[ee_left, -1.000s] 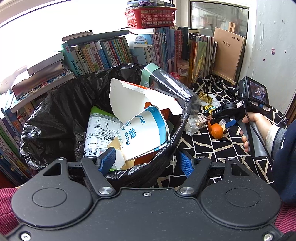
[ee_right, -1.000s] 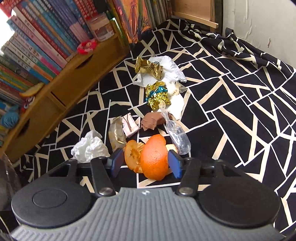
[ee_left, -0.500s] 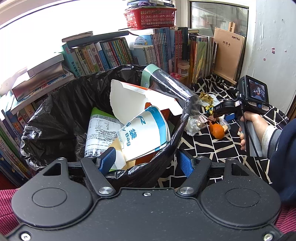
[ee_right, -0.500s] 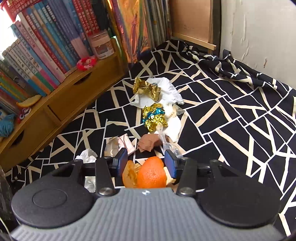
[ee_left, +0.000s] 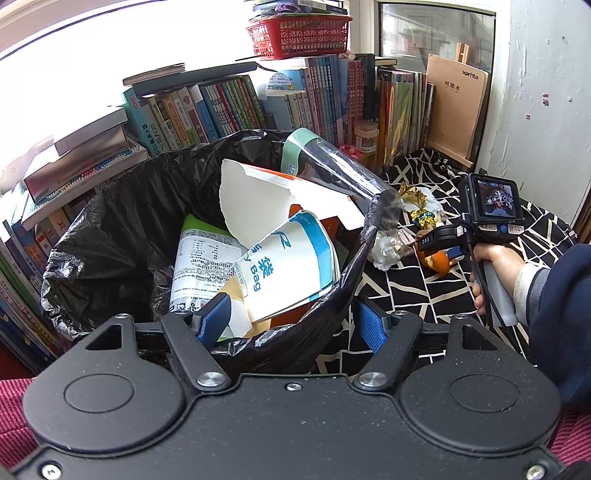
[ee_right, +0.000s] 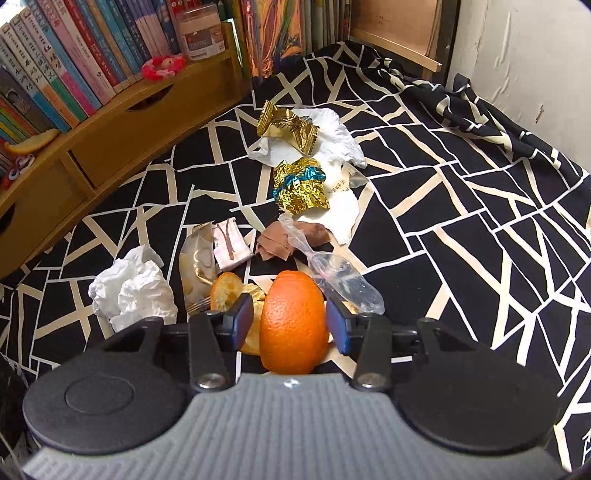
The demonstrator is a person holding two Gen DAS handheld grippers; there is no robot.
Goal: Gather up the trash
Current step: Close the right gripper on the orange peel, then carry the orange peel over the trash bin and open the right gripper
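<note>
An orange peel [ee_right: 295, 321] stands on the black-and-white patterned cloth [ee_right: 461, 221], and my right gripper [ee_right: 290, 317] is shut on it, pads against both sides. A second peel piece [ee_right: 225, 291] lies just left of it. Beyond are a crumpled white tissue [ee_right: 133, 291], a clear plastic bag [ee_right: 343, 277], a brown wrapper [ee_right: 273, 245] and gold foil wrappers [ee_right: 301, 188]. In the left wrist view my left gripper [ee_left: 291, 323] is open, straddling the near rim of the black-lined trash bin [ee_left: 110, 229], which holds paper bags and cartons. The right gripper [ee_left: 439, 243] sits over the orange peel [ee_left: 439, 263] there.
A wooden shelf with drawers [ee_right: 110, 147] and rows of books [ee_left: 221, 107] runs along the left and back. A red basket [ee_left: 299, 35] sits on top of the books. The white wall [ee_right: 535, 74] bounds the cloth on the right. A person's hand [ee_left: 495, 262] holds the right gripper's handle.
My right gripper has moved forward around the orange peel and its fingers have narrowed onto it. The left gripper and the bin have stayed put.
</note>
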